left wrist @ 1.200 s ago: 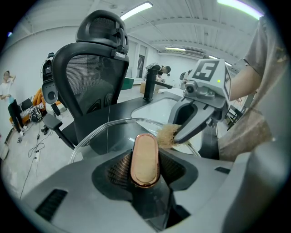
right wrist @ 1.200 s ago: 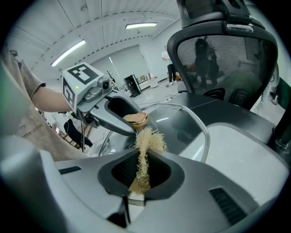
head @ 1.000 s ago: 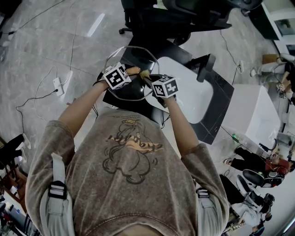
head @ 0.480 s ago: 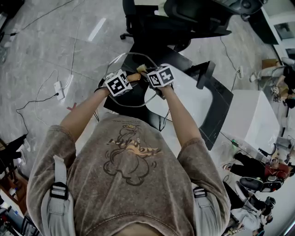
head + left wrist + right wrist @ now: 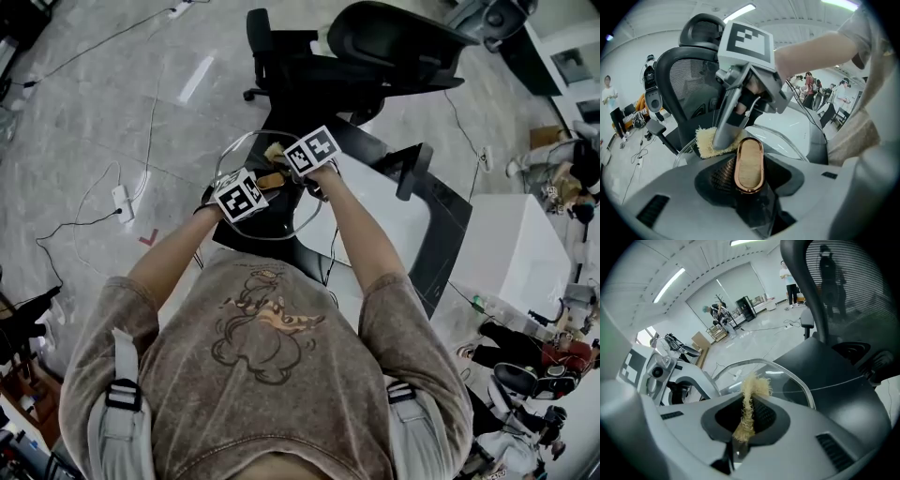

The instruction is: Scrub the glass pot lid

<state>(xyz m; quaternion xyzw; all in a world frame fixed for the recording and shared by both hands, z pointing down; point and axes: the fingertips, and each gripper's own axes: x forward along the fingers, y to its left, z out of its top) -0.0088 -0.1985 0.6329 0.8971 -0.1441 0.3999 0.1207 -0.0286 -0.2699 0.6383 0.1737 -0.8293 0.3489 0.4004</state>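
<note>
Arms stretched forward, the left gripper (image 5: 750,182) clamps the lid knob (image 5: 749,161) and the right gripper (image 5: 743,430) pinches a scrub pad (image 5: 754,387).

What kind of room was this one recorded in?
Probably an open office or lab hall: black mesh office chair, white power strip lying on the polished grey floor, long ceiling strip light.

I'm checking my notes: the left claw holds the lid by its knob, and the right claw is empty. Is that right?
Not quite. The left claw does hold the lid by its knob, but the right claw is not empty: it pinches a yellowish scrub pad, as the right gripper view shows.
</note>
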